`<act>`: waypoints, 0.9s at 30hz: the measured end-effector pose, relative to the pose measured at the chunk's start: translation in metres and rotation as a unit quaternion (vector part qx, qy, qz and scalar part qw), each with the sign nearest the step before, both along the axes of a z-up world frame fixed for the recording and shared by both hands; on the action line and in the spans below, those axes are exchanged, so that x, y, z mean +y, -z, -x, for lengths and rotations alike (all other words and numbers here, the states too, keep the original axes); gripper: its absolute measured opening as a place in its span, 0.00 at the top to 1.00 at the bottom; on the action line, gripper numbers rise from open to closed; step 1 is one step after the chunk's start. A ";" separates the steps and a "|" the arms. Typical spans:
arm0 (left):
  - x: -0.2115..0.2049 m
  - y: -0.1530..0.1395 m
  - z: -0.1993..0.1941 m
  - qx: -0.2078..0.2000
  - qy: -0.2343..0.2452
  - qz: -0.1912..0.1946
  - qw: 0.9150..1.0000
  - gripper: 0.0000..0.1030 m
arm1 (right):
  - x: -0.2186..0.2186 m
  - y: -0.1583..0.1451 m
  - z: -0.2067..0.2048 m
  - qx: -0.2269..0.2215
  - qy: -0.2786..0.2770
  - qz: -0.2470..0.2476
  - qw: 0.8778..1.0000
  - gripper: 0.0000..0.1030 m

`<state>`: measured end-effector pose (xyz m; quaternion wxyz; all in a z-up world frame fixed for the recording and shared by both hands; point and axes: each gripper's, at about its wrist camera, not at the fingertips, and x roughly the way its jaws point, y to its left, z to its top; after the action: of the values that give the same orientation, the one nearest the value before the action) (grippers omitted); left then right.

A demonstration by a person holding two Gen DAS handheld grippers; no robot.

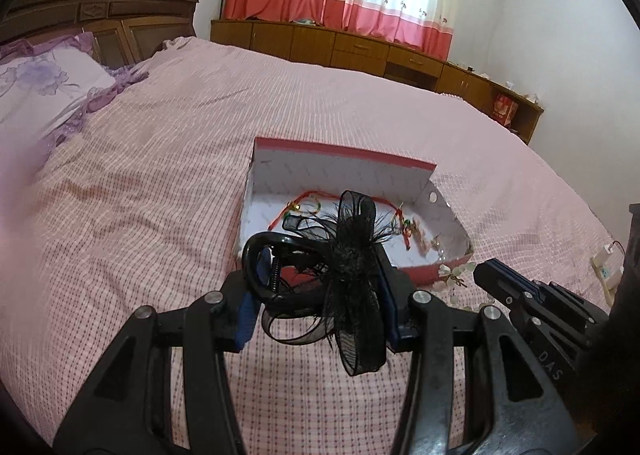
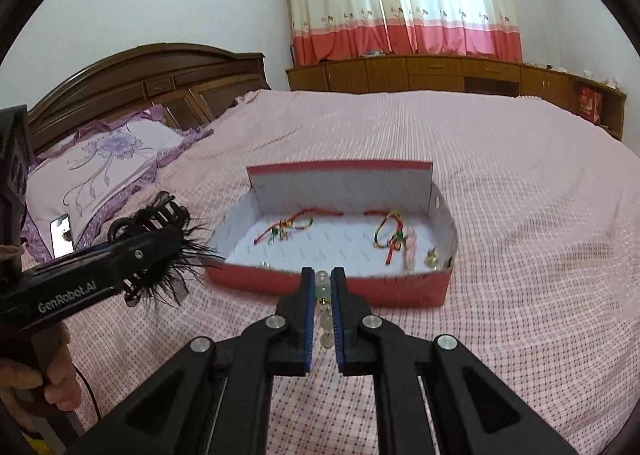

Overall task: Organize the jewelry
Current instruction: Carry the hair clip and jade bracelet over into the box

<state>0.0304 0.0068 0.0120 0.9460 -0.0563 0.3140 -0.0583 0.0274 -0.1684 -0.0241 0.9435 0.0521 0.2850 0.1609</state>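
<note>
left tool [image 1: 320, 295] clamps black feathered hair clip [image 1: 352, 263] | right tool [image 2: 322, 295] clamps pale bead bracelet [image 2: 325, 319]

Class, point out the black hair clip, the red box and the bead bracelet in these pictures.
hair clip [image 1: 352, 255], left wrist view, on its feathered bow.
box [image 2: 320, 283], right wrist view, on its red front wall.
bracelet [image 2: 323, 289], right wrist view, on a pale bead.

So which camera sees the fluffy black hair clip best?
The left wrist view. There the black hair clip fills the middle, held between the left gripper fingers, showing its spring, ribbon and feathers. The right wrist view catches it only from the side, partly hidden behind that gripper.
</note>
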 end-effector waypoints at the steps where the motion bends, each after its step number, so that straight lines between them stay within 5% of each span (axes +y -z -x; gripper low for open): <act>1: -0.001 -0.001 -0.003 -0.002 0.000 0.001 1.000 0.60 | -0.001 -0.002 -0.001 -0.004 0.001 -0.002 1.000 0.91; 27: -0.019 0.001 -0.074 -0.074 -0.012 -0.019 0.997 0.60 | -0.012 -0.002 -0.082 -0.059 0.045 0.006 0.997 0.91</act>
<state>0.1041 -0.0125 0.0110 0.9682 -0.0377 0.2431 -0.0447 0.1097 -0.1799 -0.0224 0.9652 0.0499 0.2273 0.1196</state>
